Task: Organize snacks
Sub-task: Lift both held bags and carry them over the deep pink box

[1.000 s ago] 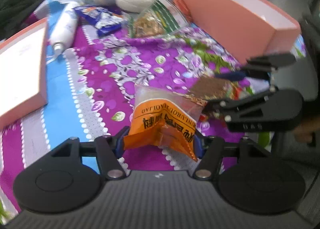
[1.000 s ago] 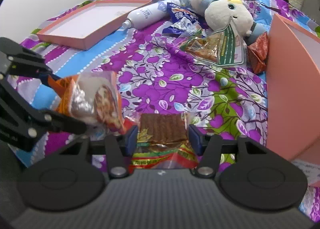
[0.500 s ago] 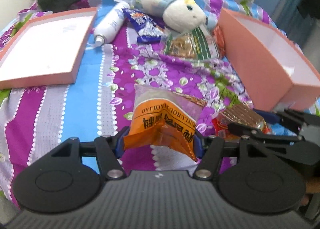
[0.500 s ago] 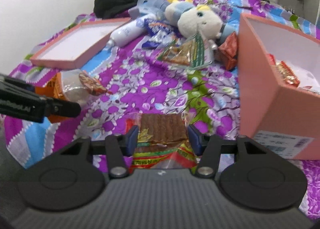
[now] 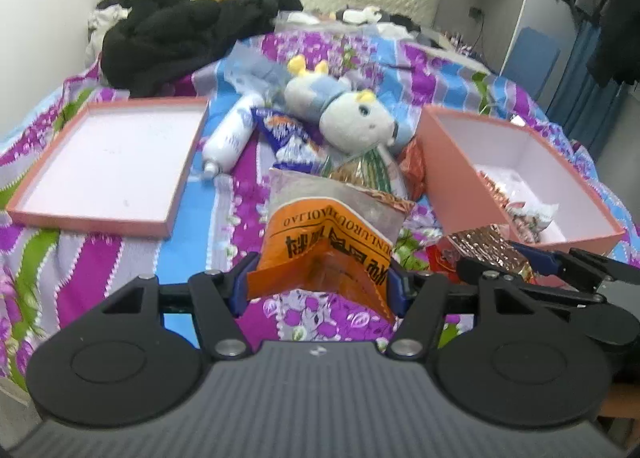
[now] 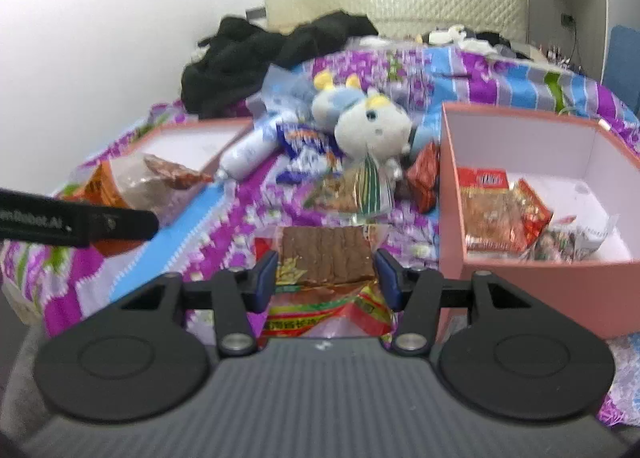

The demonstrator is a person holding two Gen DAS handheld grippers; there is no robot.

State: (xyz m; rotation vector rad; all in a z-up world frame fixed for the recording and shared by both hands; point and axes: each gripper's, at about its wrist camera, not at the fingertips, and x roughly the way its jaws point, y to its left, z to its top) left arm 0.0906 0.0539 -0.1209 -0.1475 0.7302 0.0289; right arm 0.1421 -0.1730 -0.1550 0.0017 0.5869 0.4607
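Note:
My left gripper (image 5: 320,282) is shut on an orange and clear snack bag (image 5: 332,234), held above the bedspread. My right gripper (image 6: 326,272) is shut on a packet of brown wafers with a red and yellow end (image 6: 324,258), just left of the pink box (image 6: 452,185). That box holds several snack packets (image 6: 500,217). In the left wrist view the right gripper (image 5: 532,262) and its packet (image 5: 488,246) sit at the box's near corner (image 5: 452,161). Loose on the bed lie a blue packet (image 5: 288,133), a green-striped clear bag (image 5: 364,169) and a red packet (image 5: 414,161).
A shallow pink lid (image 5: 104,161) lies at the left. A white tube (image 5: 232,133) and a plush toy (image 5: 348,113) lie mid-bed. Black clothes (image 5: 188,29) are piled by the headboard. A wardrobe and hanging clothes (image 5: 616,17) stand to the right.
Both grippers have risen and tilted up with their packets still held, so the whole bed and the inside of the pink box now show. The right gripper has come closer to the box.

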